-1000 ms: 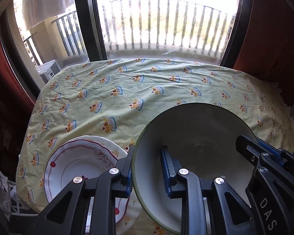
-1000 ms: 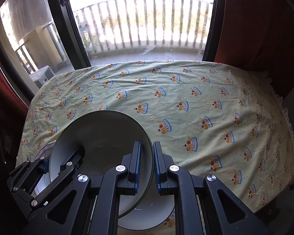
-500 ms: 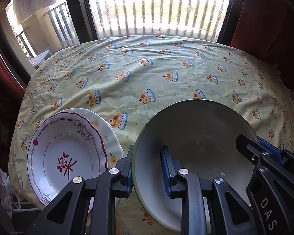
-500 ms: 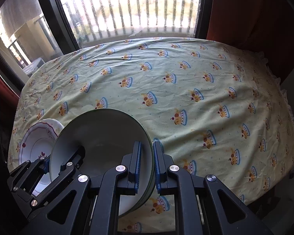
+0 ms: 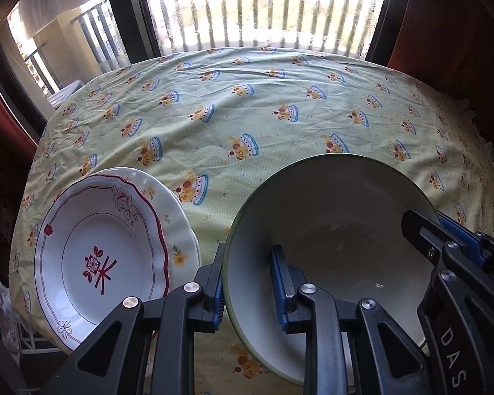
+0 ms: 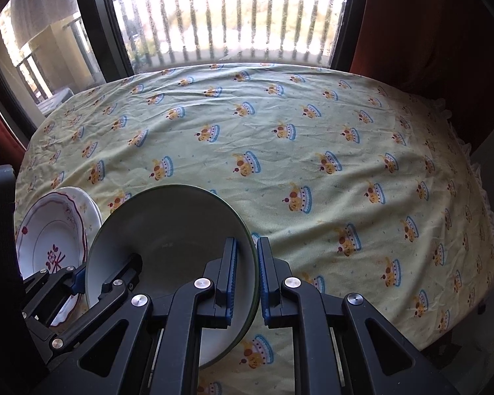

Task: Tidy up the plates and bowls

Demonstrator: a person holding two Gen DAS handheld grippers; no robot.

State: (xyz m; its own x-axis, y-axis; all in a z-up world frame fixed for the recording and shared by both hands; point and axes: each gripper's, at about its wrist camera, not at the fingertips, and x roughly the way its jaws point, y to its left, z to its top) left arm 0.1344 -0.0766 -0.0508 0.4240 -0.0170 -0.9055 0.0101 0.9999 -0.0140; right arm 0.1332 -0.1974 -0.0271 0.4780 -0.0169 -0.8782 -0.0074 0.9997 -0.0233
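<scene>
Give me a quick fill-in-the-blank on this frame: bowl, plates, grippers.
1. The left gripper and right gripper are both shut on the rim of the same ____.
2. The bowl has a thin ____ line along its edge.
3. The plate with the red design lies on top of another ____.
4. The tablecloth is printed with little ____.

Missing words: bowl; green; plate; cakes

My left gripper (image 5: 248,288) is clamped on the near-left rim of the green-edged bowl (image 5: 339,230), one of its fingers (image 5: 281,283) inside. The right gripper (image 5: 444,233) pinches the bowl's right rim. Left of the bowl, the red-trimmed plate (image 5: 98,247) sits stacked on a floral plate (image 5: 178,227) on the desk (image 5: 247,115).
</scene>
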